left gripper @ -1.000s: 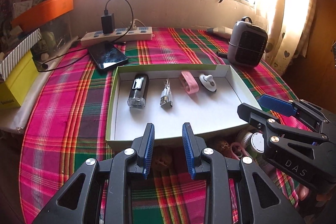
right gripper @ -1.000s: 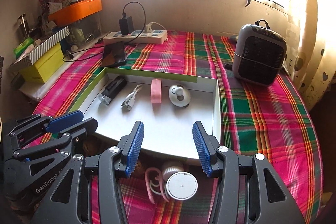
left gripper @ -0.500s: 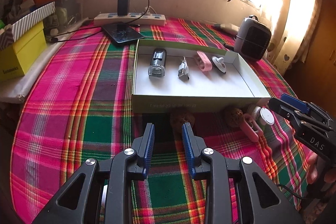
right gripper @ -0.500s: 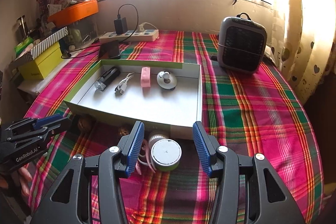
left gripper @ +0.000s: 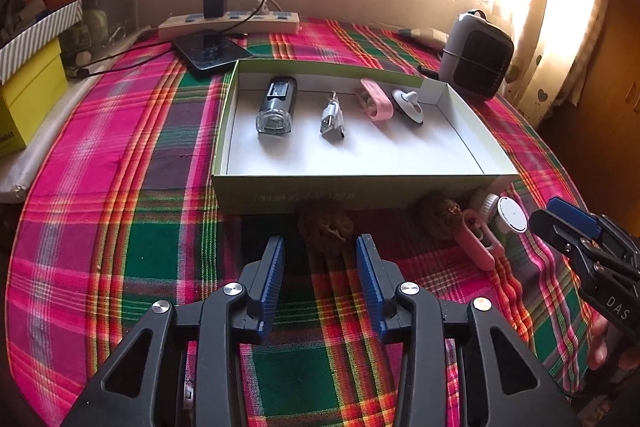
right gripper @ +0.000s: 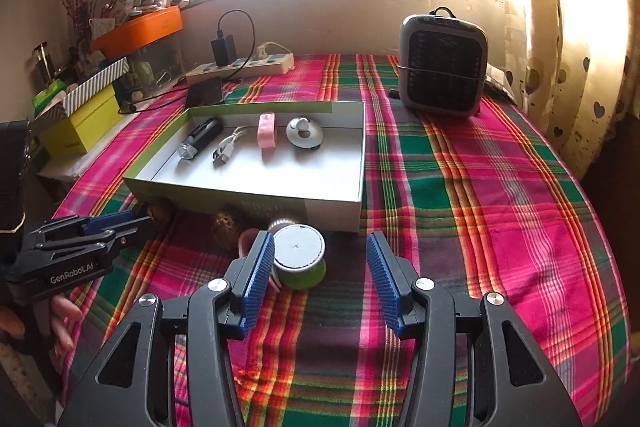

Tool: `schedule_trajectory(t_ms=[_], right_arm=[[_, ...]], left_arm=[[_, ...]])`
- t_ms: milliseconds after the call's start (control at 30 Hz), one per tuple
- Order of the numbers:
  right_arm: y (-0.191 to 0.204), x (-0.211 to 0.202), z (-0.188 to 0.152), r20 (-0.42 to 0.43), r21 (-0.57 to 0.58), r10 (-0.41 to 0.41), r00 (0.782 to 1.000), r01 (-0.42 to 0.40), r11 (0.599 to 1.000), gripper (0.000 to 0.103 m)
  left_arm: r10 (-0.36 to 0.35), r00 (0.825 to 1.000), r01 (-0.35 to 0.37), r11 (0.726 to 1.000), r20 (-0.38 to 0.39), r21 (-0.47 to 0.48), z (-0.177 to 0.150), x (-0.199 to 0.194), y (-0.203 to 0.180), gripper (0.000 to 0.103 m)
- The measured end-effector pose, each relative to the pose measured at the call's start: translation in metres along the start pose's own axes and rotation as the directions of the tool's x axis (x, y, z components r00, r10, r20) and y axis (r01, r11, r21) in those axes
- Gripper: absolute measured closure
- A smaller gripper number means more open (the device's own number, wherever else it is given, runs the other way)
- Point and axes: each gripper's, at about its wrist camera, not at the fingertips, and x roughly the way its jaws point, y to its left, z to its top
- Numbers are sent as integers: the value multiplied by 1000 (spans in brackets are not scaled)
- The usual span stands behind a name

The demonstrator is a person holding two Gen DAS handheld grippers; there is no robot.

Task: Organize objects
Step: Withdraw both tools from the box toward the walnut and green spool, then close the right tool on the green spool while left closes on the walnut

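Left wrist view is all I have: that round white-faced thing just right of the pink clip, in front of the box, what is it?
Observer: A short tub with green sides and a flat white lid, standing upright on the plaid cloth.
Operator: Has the right gripper got it?
Observer: No. The right gripper has its jaws open around the tub. The tub sits close against one pad, with a wide gap to the other.
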Motion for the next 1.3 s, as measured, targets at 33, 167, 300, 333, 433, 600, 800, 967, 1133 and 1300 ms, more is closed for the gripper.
schedule_trajectory(t_ms=[33,167,300,333,433,600,800,967,1133,1300], right_arm=[[-1,1,-1,-3,1,-1,1000,1,1000,53],[-4,3,-5,-14,14,0,1000,1,1000,53],[-5,4,-7,-18,12,5,1000,-4,1000,53],[-5,4,-7,-19,12,6,1000,-6,1000,53],[-4,5,-7,-21,12,11,1000,-11,1000,53],[0,6,-6,-21,3,19,1000,-19,1000,53],[0,14,-4,-38,16,33,999,-32,999,53],[6,18,-1,-49,5,38,998,-38,999,53],[7,25,2,-57,14,35,998,-35,999,53],[6,31,2,-73,10,21,997,-20,1000,53]], left_arm=[[2,1000,-2,1000,-1,-2,1,1,0,68],[20,1000,-20,1000,-18,9,3,9,-2,68],[21,1000,-21,1000,-22,2,7,13,-2,68],[23,999,-23,1000,-26,3,8,15,-2,68],[21,1000,-21,1000,-23,-5,11,16,-2,68],[24,1000,-25,1000,-19,-9,13,18,-1,68],[25,1000,-26,999,-16,-28,15,18,5,74],[20,1000,-20,999,-13,-34,13,17,7,74],[14,1000,-14,999,-12,-35,12,17,7,74],[15,1000,-15,999,-9,-30,13,17,8,74]])
